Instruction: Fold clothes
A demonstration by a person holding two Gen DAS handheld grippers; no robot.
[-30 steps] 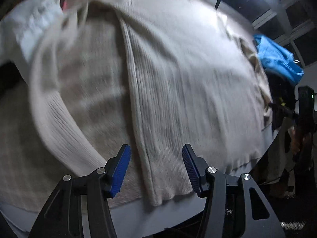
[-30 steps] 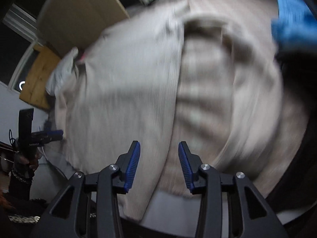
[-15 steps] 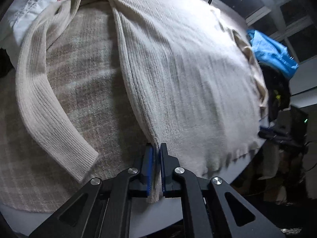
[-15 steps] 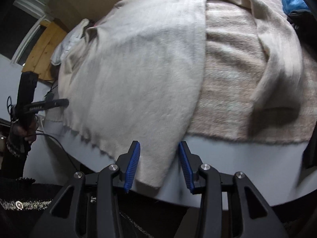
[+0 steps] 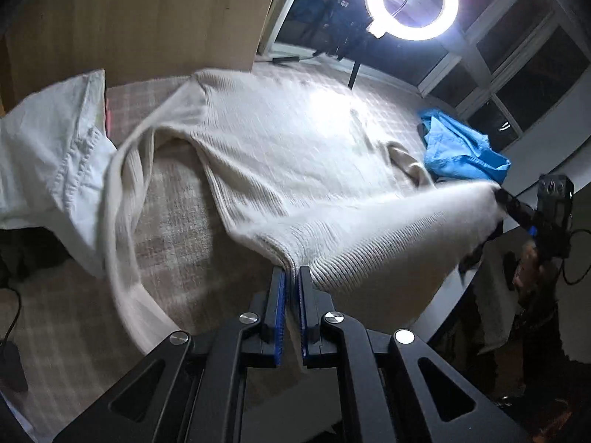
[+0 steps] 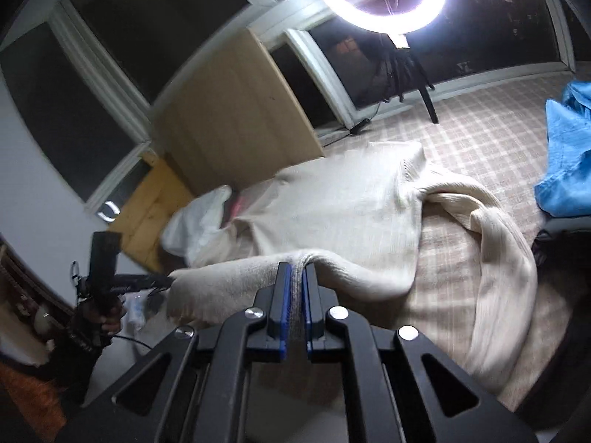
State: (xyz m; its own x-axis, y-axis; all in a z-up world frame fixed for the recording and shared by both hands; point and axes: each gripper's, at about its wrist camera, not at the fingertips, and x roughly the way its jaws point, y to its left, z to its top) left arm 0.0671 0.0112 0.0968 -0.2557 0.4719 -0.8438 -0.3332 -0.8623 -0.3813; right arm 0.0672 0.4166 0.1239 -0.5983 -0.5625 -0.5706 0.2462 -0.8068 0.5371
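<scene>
- No text, label, brand, number or sign can be read in either view.
- Any small marks are too blurred to make out.

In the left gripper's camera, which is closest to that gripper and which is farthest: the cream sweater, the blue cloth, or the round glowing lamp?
1. Cream ribbed knit sweater: pinched in the left gripper.
2. Crumpled blue cloth: far right on the table.
3. Bright ring-shaped lamp: behind the table, top right.
</scene>
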